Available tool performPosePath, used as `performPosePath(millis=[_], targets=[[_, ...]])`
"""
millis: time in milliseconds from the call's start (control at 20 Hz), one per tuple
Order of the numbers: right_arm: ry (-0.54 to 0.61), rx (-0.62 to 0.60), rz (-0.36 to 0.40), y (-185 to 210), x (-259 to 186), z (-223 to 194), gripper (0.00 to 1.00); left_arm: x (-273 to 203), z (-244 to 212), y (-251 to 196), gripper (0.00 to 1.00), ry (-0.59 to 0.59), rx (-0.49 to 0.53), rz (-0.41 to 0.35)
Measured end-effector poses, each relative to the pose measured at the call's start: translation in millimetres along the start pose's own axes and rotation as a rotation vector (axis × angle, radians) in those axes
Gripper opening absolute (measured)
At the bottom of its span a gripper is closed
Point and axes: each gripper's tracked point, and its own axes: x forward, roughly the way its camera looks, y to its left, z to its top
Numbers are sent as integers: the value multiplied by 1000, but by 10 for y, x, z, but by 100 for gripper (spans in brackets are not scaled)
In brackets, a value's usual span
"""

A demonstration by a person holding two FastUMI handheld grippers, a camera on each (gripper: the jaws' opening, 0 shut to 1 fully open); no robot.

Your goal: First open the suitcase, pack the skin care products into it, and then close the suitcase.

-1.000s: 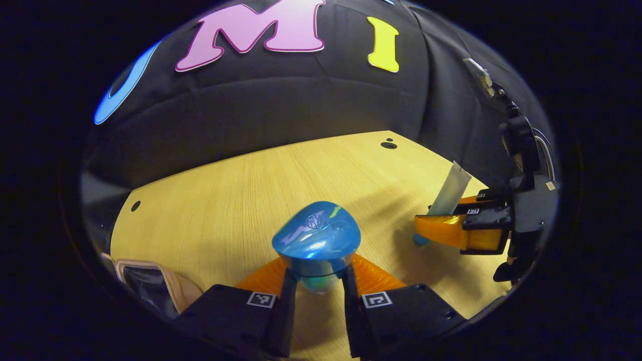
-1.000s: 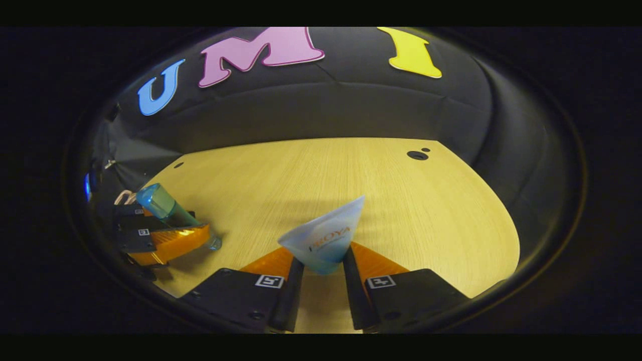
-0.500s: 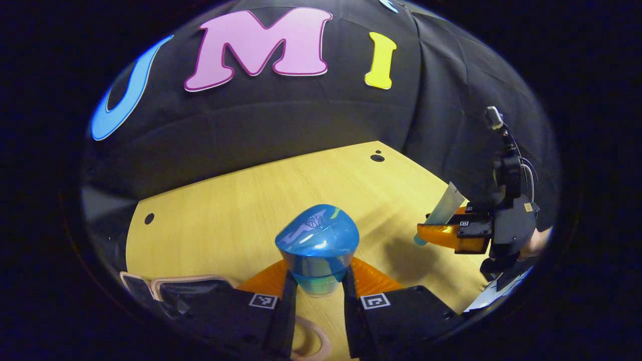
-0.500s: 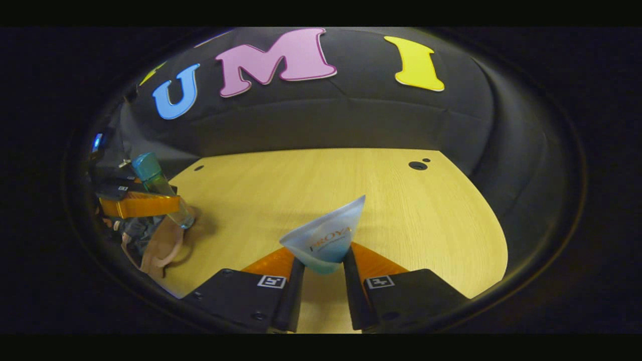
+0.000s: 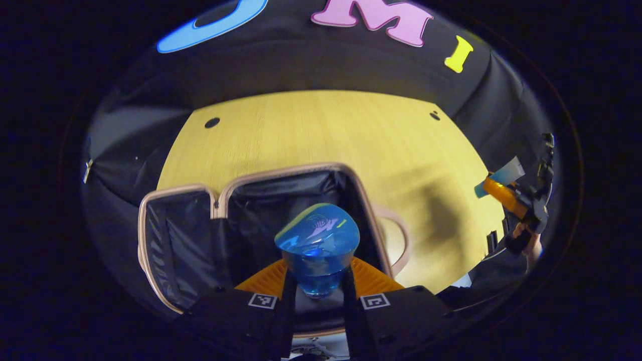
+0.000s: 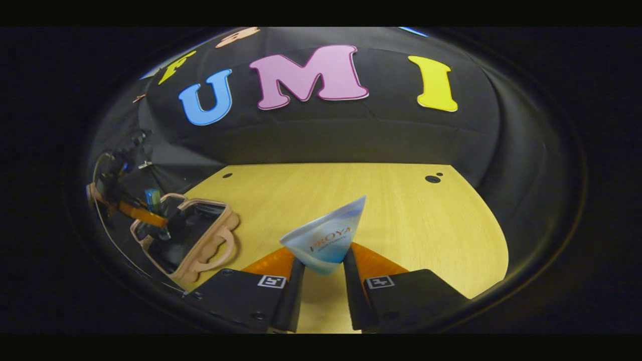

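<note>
Left tongs (image 5: pixel 317 293) pinching blue bottle (image 5: pixel 317 245), hovering over open suitcase (image 5: pixel 261 200) for drop-in; right tongs (image 6: pixel 319 281) pinching tube (image 6: pixel 328 239), waiting over table (image 6: pixel 401 215)

My suitcase (image 5: pixel 150 240) lies open on the wooden counter (image 5: pixel 321 135), pinkish-tan rimmed with a dark lining and a looped handle (image 5: pixel 398 240) at its side. I hold the blue-capped bottle (image 5: pixel 317 245) upright in my left claw (image 5: pixel 316 296), over the open compartment. My right claw (image 6: pixel 321 286) clamps a pale tube (image 6: pixel 328 240), blue at the lower end, flat end tilted up and to the right above the counter.
</note>
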Motion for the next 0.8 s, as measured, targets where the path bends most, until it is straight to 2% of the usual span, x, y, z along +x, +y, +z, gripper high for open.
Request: performPosePath(millis=[100,350,400,500,550,600,650,700,800], targets=[[-8,-19,-4,128,-81,-13,42,232,-223,-5,45,80,-34,41],[5,-32,-15,399,-273,-180,42,564,-776,41,46,233,-13,86],[4,-30,-17,443,-295,-187,42,616,-839,44,49,248,-8,94],[6,-35,-16,551,-332,-202,42,744,-905,40,46,254,0,90],[5,-44,-14,616,-346,-199,42,777,-925,-2,51,249,7,79],[3,-56,-9,677,-351,-191,42,799,-976,24,49,244,20,80],[7,-66,-3,741,-353,-210,42,828,-995,44,55,228,37,85],[11,-71,5,816,-353,-225,42,810,-1003,22,53,205,44,79],[26,-76,21,969,-349,-266,42,734,-992,-73,60,158,23,42]])
